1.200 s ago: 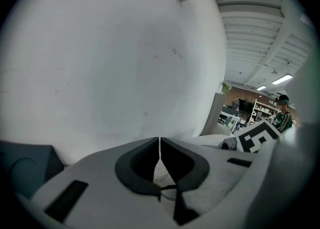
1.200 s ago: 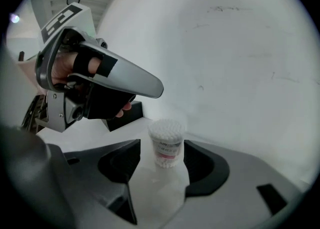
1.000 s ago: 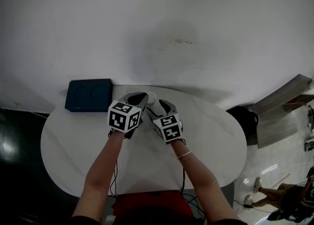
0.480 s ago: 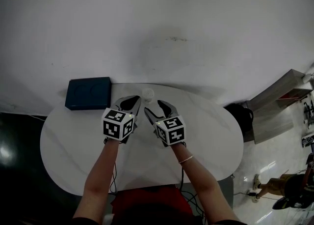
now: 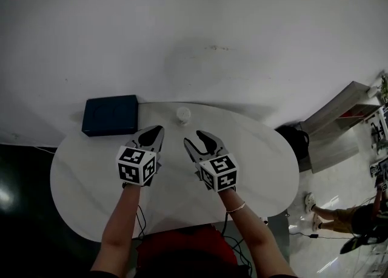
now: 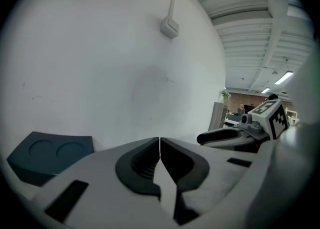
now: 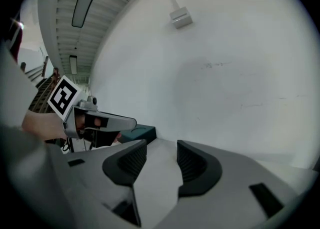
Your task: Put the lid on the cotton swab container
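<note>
A small white round cotton swab container [image 5: 182, 115] stands alone near the table's far edge; a pale top shows on it, too small to tell more. Both grippers hang nearer me, apart from it. My left gripper [image 5: 157, 131] [image 6: 159, 142] is shut with its pads together and nothing between them. To its right, my right gripper [image 5: 194, 138] [image 7: 161, 147] is open; its jaws have just been closing and the gap holds nothing. Neither gripper view shows the container.
The white oval table [image 5: 260, 161] stands against a white wall. A dark blue box [image 5: 110, 115] [image 6: 45, 155] lies at the table's back left corner. A grey cabinet [image 5: 339, 131] and a person's legs [image 5: 339, 216] are off to the right on the floor.
Both grippers have drawn back from the container toward me and spread apart. The container, hidden between them a second ago, now stands in plain sight.
</note>
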Demonstrator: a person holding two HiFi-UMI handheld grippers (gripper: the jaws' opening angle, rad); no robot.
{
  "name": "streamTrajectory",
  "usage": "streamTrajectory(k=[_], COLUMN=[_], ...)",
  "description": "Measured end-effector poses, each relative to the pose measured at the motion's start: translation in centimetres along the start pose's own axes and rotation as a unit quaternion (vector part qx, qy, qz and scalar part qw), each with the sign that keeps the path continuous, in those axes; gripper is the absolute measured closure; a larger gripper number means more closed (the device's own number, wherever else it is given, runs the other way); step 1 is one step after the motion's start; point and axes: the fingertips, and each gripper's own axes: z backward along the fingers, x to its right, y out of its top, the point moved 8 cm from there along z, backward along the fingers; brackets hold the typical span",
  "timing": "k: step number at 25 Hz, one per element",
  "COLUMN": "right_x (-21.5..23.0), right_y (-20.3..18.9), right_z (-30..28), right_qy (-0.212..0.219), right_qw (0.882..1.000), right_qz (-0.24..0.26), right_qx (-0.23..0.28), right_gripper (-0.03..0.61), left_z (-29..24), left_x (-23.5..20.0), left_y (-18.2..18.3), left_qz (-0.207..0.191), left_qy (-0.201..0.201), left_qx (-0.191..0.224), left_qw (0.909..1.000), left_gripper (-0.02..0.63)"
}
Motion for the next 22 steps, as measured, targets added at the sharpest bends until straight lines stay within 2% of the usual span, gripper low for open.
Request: streamTrajectory(k=[5,11,19,22], right_x=[-0.8,-1.6,-2.9,-3.6], right_y=[0.1,0.0,-0.2,-0.4], right_z=[2.2,4.7,7.2,8.0], right_qy=[-0.020,-0.044,-0.070,-0.074], right_qw=[1.000,0.998,0.997,0.997], right_qz=[-0.006,-0.016,-0.018,-0.025], right_qx=[0.014,0.030,0.023,0.024], right_gripper=[0.408,0.485,0.528,0.545], left_z=[2.0,3.6,5.5,6.1], left_x=[-0.2,0.3,1.7,2.1], left_y=[-0.6,-1.7,-3.2,-3.5], left_qz=[-0.003,0.003,0.025,0.017], left_qy=[0.005,0.002,-0.009,-0.009], left_qx=[0.003,0.005,0.002,-0.002], left_qw=[1.0000,1.0000,0.9996,0.9998], left_gripper=[0.589,0.589,0.589,0.589])
